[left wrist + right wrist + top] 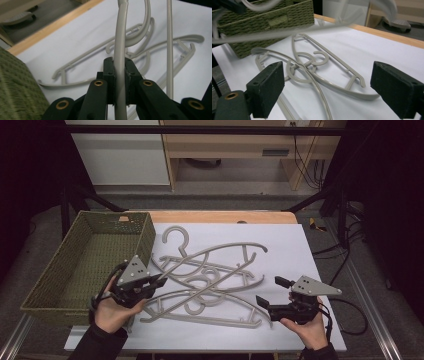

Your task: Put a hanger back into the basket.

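Several grey plastic hangers lie tangled on the white tabletop (292, 250). My left gripper (161, 281) is shut on one arm of the top hanger (220, 249), which is lifted at that end, its hook pointing away toward the table's back. In the left gripper view the hanger's bar (120, 47) runs straight up between the closed pads of the left gripper (120, 68). My right gripper (272, 291) stands open at the right of the pile with nothing between its jaws. In the right gripper view the right gripper (332, 85) faces the lying hangers (312, 60); the lifted hanger (274, 35) crosses above, blurred.
A green woven basket (85, 265) stands at the table's left, close behind my left hand, and its wall (269, 22) is ahead of the right gripper. A wooden table edge (225, 216) runs along the back. Cables hang off the right side.
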Available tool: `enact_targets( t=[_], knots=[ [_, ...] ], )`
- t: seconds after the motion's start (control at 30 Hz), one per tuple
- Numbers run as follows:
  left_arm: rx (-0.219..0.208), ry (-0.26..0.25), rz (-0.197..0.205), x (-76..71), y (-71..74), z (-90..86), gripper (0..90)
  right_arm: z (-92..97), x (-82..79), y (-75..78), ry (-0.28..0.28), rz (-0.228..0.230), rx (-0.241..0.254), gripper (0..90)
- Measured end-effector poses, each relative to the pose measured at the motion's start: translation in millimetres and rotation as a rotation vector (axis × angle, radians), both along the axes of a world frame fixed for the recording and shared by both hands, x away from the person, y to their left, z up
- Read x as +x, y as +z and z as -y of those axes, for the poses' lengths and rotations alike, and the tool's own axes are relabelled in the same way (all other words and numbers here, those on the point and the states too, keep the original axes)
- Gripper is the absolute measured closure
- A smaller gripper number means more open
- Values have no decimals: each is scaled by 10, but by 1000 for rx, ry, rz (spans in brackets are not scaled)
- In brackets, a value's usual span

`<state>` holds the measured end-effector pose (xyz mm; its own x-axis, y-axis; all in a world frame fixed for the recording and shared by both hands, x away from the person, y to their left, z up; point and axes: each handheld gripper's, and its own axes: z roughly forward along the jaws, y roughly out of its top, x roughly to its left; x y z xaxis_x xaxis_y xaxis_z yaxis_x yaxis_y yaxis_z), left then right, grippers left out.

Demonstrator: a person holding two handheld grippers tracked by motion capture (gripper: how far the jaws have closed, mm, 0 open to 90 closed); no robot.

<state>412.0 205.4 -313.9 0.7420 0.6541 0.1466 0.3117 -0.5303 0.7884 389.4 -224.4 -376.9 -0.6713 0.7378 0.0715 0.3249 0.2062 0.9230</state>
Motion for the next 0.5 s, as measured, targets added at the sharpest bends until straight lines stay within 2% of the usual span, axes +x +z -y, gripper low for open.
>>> enact_targets(
  t=[0.2,0.23,0.4,0.5],
  knots=[
    [-25,10,28,91,217,-139,828,48,36,-102,-61,-12,-4,81],
    [-25,10,28,91,217,-139,828,47,37,-113,-73,-13,-2,79],
    [-18,23,29,278,358,-303,827,67,42,-155,-98,-18,-3,64],
    [-30,29,16,383,412,-401,827,84,40,-161,-106,-19,-2,58]
  ],
)
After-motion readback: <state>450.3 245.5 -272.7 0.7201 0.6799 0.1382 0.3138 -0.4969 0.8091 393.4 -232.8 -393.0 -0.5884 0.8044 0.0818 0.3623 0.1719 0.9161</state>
